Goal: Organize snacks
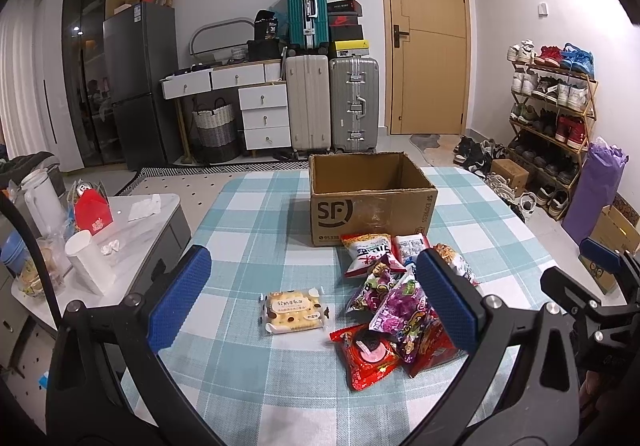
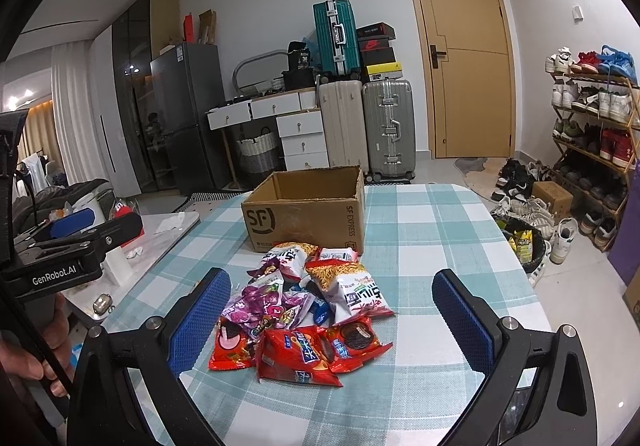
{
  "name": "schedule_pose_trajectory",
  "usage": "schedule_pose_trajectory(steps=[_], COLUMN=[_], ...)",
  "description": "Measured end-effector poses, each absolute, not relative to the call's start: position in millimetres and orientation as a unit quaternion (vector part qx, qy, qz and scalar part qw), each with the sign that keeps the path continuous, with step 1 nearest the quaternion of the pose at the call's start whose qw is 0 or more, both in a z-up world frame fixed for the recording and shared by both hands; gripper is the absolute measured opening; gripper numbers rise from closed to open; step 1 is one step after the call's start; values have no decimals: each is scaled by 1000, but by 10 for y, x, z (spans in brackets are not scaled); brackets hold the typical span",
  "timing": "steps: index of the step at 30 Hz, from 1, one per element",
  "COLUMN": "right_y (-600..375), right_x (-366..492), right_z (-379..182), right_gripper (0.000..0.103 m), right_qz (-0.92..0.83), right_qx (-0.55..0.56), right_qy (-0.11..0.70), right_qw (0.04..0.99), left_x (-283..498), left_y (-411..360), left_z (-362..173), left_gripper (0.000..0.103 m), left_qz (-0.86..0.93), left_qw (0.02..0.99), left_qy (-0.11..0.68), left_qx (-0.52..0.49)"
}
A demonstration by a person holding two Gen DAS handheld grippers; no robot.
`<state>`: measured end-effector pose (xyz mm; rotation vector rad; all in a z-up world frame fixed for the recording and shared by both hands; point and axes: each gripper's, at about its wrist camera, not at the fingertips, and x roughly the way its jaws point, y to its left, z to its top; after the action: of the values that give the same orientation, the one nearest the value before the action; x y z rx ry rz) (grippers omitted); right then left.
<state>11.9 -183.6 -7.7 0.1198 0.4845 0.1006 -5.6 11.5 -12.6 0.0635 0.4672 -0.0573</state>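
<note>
An open cardboard box [image 1: 372, 214] [image 2: 306, 222] stands on the checked tablecloth [image 1: 256, 230]. In front of it lies a pile of snack packets [image 1: 394, 302] [image 2: 304, 310]: red biscuit packs, purple candy bags, white noodle-snack bags. A cream biscuit packet [image 1: 295, 311] lies apart, left of the pile. My left gripper [image 1: 314, 302] is open above the table, with the biscuit packet between its blue pads. My right gripper [image 2: 330, 320] is open too, its pads either side of the pile. Neither holds anything.
A low white side table [image 1: 152, 214] at the left carries a red gift box [image 1: 93, 212], a white cup [image 1: 90, 264] and jars. Suitcases [image 1: 332, 102], drawers and a door stand behind. A shoe rack [image 1: 552, 106] and floor clutter sit at the right.
</note>
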Motion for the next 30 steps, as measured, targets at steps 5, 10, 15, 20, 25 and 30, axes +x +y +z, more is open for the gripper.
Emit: schedule_pose_trajectory(steps=[5, 10, 15, 20, 25, 30], right_y=[-1854, -1878, -1928, -1949, -1909, -1727], right_x=[142, 139, 150, 198, 325, 459], right_z=[-110, -137, -172, -294, -560, -823], right_gripper=[103, 103, 103, 103, 103, 99], right_qz=[49, 52, 53, 68, 123, 147], right_qx=[65, 64, 68, 76, 91, 59], right_qy=[249, 250, 255, 269, 308, 338], right_qw=[965, 965, 963, 958, 939, 928], left_x=[-49, -51, -44, 40, 186, 321], left_y=[109, 82, 81, 59, 94, 162], left_z=[-122, -148, -152, -241, -414, -691], left_gripper=[102, 102, 102, 102, 102, 102], left_qz=[-29, -29, -29, -31, -37, -37], left_qw=[971, 970, 970, 967, 963, 955], left_qy=[235, 238, 239, 250, 266, 291], left_qx=[29, 29, 30, 33, 39, 43])
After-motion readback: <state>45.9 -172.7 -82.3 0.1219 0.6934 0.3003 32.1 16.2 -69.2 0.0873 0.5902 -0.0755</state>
